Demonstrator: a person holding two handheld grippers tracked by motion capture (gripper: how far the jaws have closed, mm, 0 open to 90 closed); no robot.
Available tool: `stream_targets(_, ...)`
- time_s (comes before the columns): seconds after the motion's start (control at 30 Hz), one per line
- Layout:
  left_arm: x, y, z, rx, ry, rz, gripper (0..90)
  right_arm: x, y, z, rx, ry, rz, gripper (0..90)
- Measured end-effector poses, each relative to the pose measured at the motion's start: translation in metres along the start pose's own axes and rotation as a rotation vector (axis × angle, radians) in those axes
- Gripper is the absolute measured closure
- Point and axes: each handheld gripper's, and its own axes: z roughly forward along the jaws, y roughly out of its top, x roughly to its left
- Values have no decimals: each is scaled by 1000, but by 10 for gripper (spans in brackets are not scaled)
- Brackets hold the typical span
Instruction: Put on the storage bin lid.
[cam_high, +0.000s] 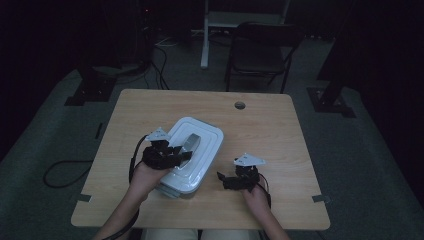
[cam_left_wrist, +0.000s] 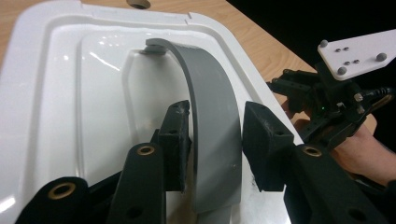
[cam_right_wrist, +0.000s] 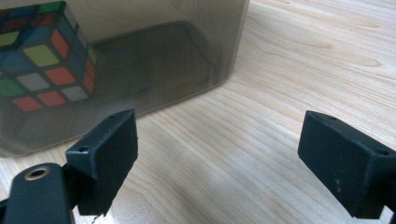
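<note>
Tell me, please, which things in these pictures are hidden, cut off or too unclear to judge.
- High view: the left gripper covers the grey handle, so its grip on it is unclear there.
- Left gripper view: the handle's near end is hidden behind the black jaws; the white lid is cut off at the left edge.
- Right gripper view: the puzzle cube is cut off at the picture's edge and dimmed by the box's smoky wall.

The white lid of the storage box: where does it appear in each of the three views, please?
High view: the white lid lies at the table's centre, under the left gripper.
Left gripper view: it spans the left and middle, with its grey handle between the jaws.
Right gripper view: no lid here; the box's smoky wall stands at upper left.
Shared landmark: the wooden table.
</note>
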Motion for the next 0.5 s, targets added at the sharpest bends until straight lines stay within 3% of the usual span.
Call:
stream_targets(0.13,-1,3,-10,-19,5,11,496,-3,0,-1,-2,-5,7,120)
stream_targets(0.23,2,4,-16,-35,18,22,481,-5,0,-2,-3,-11,11,120)
stream_targets(0.5,21,4,-35,-123,59,-14,305,-9,-1,-5,-10,-22,21,120)
